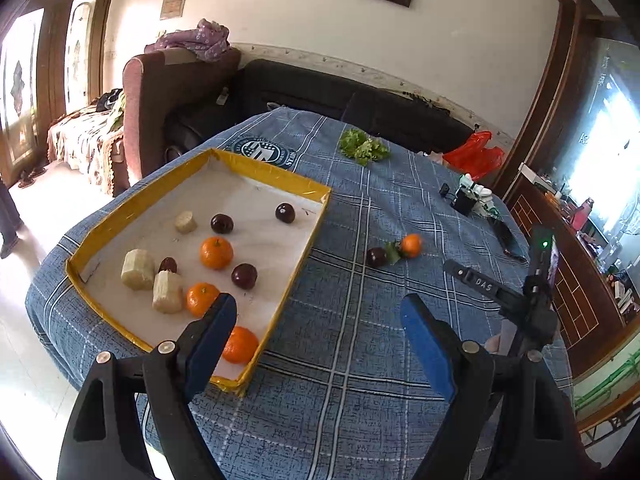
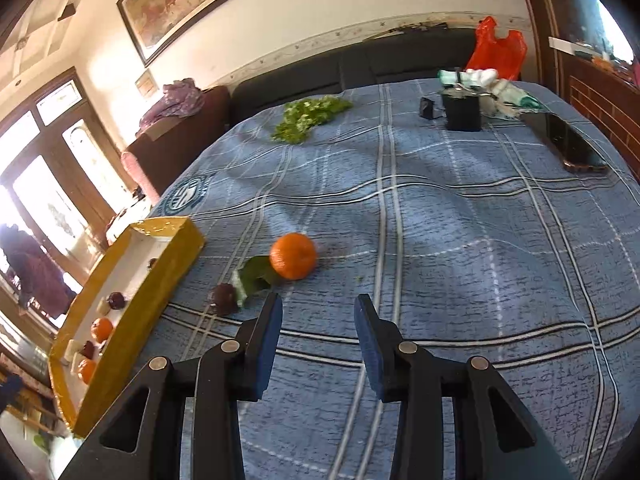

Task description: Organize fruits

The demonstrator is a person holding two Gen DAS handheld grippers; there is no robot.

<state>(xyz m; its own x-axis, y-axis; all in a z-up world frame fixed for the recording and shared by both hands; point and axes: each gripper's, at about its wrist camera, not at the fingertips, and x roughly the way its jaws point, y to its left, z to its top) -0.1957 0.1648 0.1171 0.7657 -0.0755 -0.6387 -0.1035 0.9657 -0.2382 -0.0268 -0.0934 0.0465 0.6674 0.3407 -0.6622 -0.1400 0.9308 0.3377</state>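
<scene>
We see the right gripper (image 2: 319, 312) w/ blue foam pads spread, empty, over the plaid blue cloth (image 2: 460, 240); a round dimpled tangerine (image 2: 293, 255) lies just ahead, beside a leaf (image 2: 254, 278) & dark plum (image 2: 224, 298). Left gripper (image 1: 318, 314) also spread wide, empty, near the yellow-rimmed cardboard tray (image 1: 304, 190) holding more fruit.

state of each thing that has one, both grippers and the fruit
left gripper: open, empty
right gripper: open, empty
yellow-rimmed tray: holds oranges, dark fruits, pale chunks
loose orange: on the tablecloth, outside the tray
loose dark fruit: on the tablecloth, outside the tray
</scene>
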